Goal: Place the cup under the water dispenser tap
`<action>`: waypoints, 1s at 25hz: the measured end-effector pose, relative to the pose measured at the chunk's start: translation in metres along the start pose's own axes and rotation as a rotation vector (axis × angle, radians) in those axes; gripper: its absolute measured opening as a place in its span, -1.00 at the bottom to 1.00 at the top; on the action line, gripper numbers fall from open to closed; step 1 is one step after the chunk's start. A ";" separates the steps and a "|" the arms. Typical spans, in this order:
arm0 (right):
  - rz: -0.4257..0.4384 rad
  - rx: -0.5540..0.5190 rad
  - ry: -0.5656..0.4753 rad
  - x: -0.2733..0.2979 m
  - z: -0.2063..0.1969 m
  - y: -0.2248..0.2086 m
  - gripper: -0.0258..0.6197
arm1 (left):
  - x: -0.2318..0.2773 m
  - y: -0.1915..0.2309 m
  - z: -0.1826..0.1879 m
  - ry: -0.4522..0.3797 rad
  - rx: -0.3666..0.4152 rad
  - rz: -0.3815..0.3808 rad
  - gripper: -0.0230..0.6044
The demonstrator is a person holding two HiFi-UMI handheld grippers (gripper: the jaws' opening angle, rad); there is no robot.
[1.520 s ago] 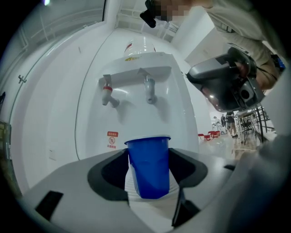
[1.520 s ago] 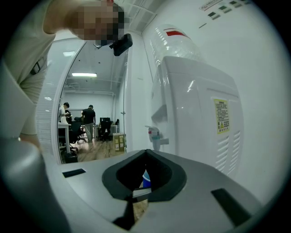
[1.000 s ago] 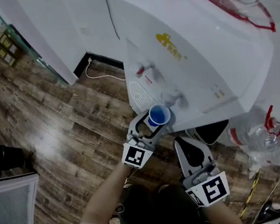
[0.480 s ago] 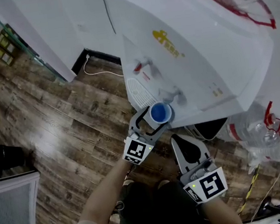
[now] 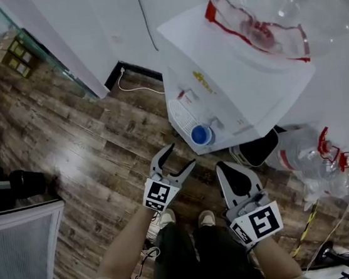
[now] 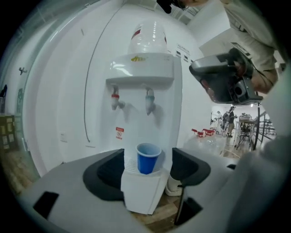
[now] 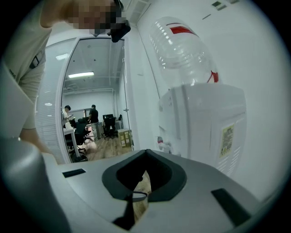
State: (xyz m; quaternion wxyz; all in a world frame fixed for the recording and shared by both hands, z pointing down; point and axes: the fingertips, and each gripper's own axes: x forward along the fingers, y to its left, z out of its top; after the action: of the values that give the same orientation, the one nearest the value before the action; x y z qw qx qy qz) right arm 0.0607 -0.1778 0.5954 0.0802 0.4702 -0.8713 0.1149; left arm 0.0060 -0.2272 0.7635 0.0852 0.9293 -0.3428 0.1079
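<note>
Neatly, the cup [image 6: 148, 158] stood at the tray's [image 6: 131, 165] right edge under the tap [image 6: 149, 102] to fill, the left gripper's [image 5: 181, 156] just-opening jaws empty.

Left gripper [image 6: 147, 167]: my jaws stand wide apart and have just been opening; nothing is pressed between the pads.
Blue cup [image 6: 148, 158]: upright on the drip tray [image 6: 132, 166], seen in the gap, clear of both pads.
Water dispenser [image 6: 141, 73]: white, 2 taps, bottle [image 6: 148, 38] on top.
Cup's place: below the right-hand tap [image 6: 149, 101]; the red tap [image 6: 115, 98] hangs to its left.
</note>
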 end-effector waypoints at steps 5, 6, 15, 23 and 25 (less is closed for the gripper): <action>0.008 -0.040 -0.005 -0.023 0.071 0.018 -0.90 | -0.053 -0.004 0.076 -0.002 -0.018 0.030 0.01; 0.007 -0.046 -0.006 -0.028 0.085 0.021 -0.90 | -0.063 -0.004 0.093 -0.006 -0.018 0.039 -0.03; -0.028 -0.058 -0.018 -0.070 0.191 0.039 -0.90 | -0.139 -0.010 0.230 -0.022 0.005 0.122 -0.46; -0.038 -0.135 -0.147 -0.114 0.298 0.066 -0.90 | -0.193 -0.028 0.354 -0.080 0.020 0.151 -0.74; -0.020 -0.145 -0.180 -0.123 0.322 0.075 -0.90 | -0.208 -0.032 0.382 -0.102 0.038 0.154 -0.79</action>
State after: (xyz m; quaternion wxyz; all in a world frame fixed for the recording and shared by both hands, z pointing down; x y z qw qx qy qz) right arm 0.0548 -0.1276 0.2465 0.0363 0.4804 -0.8763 0.0082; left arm -0.0727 -0.1631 0.3398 0.0414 0.9059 -0.4149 0.0733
